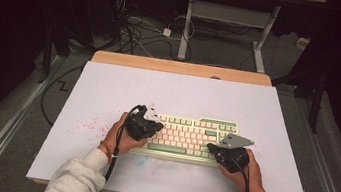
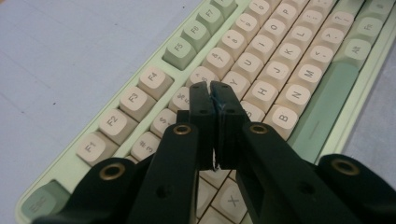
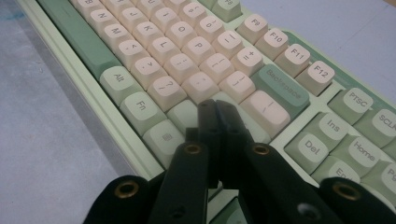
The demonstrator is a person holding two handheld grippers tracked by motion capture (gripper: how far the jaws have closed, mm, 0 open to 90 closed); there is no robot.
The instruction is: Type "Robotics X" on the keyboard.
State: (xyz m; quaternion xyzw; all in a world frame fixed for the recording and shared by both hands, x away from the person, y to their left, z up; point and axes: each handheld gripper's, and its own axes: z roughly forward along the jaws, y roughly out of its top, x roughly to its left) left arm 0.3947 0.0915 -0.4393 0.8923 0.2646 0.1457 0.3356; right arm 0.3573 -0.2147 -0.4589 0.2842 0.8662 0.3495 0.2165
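A keyboard [image 1: 189, 129] with a pale green case and cream and green keys lies on the white board near the front. My left gripper [image 1: 153, 127] hovers over its left end. In the left gripper view this gripper [image 2: 211, 87] has its jaws pressed together with nothing between them, tips above the upper letter rows of the keyboard [image 2: 280, 70]. My right gripper [image 1: 212, 148] sits over the keyboard's right front part. In the right gripper view this gripper [image 3: 215, 104] is shut and empty too, tips just below the Backspace area of the keyboard [image 3: 163, 46].
The white board [image 1: 109, 87] covers a wooden table whose back edge [image 1: 182, 68] shows. Red specks [image 1: 88, 126] mark the board left of the keyboard. Beyond the table are floor cables [image 1: 137, 31] and a desk frame [image 1: 187, 22].
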